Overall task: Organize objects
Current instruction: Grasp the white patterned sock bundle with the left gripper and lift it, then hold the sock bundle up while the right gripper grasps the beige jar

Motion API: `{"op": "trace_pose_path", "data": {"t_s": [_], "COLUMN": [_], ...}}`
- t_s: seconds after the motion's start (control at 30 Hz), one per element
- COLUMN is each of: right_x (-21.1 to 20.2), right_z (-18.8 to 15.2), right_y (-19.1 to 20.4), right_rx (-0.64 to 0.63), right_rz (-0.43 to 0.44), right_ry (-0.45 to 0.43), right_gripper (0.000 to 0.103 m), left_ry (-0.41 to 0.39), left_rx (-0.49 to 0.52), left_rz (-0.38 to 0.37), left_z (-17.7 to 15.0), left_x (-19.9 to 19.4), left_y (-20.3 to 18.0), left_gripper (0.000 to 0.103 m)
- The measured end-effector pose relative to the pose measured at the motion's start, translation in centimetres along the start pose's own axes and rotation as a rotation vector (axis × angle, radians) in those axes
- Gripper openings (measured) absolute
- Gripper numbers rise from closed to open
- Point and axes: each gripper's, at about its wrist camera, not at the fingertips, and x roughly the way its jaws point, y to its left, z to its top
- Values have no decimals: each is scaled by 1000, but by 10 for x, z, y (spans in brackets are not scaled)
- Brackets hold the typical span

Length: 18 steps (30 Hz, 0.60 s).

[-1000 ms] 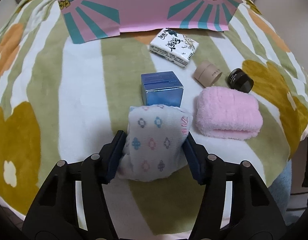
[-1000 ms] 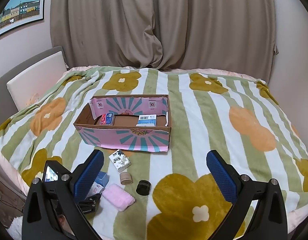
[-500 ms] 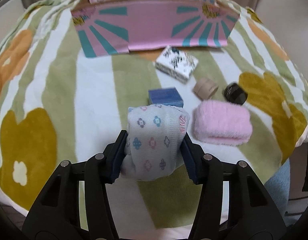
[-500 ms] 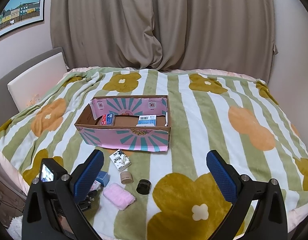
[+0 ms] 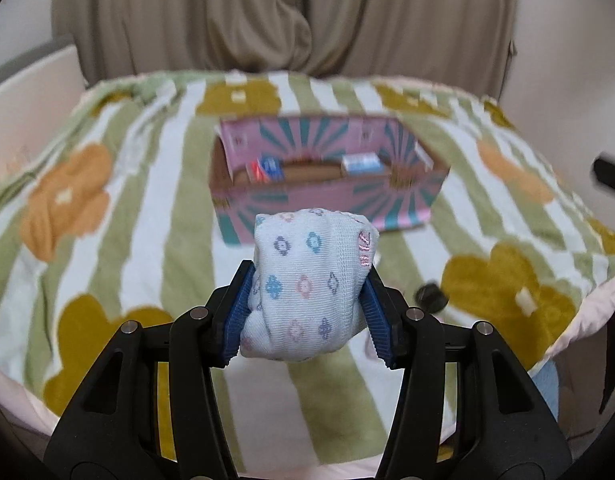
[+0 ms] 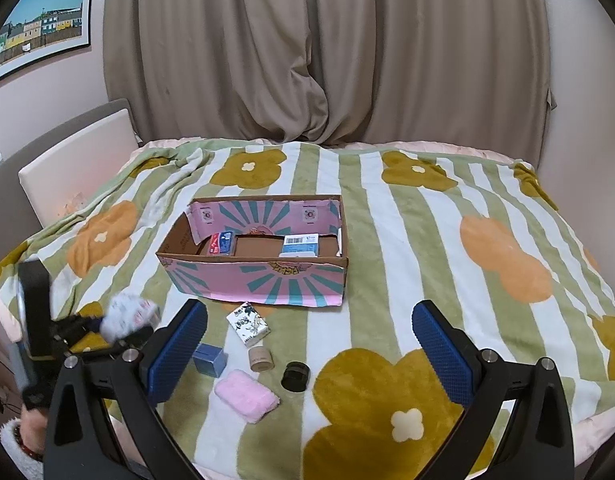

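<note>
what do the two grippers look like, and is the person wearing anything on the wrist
Both the left gripper and right gripper have black plastic frames with silver screws and ribbed blue pads. At the lower left of the right wrist view, a fluffy white cuff and a dark red beaded bracelet show.

Left claw (image 5: 307, 304) clamped, right claw (image 6: 309, 354) wide.

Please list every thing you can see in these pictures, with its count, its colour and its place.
sock bundle: 1, white with small coloured diamonds, held above the blanket
cardboard box: 1, pink and teal, mid-blanket, small packages inside
patterned carton: 1, white and black, before the box
blue box: 1, near edge
tan tube: 1, beside blue box
black jar: 1, right of tube
pink towel: 1, folded, nearest
blanket: 1, green-white stripes, flowers
curtain: beige, behind
picture: 1, wall, left
left gripper: jaws shut on sock bundle
right gripper: jaws open, empty
</note>
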Motion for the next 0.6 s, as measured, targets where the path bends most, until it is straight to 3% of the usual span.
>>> {"op": "trace_pose_path", "data": {"t_s": [0.27,0.6], "right_x": [-11,5], "right_z": [5,3], "right_y": [10,19], "right_rx": [-14,-34], "right_rz": [-12,34], "right_ry": [-40,-21], "right_gripper": [102,102], "left_ry": [-138,-173], "left_rx": [2,-15], "left_rz": [62,47], "left_z": [40,52], "left_x": [-55,-70], "left_y": [-4,-5], "left_gripper": [48,48]}}
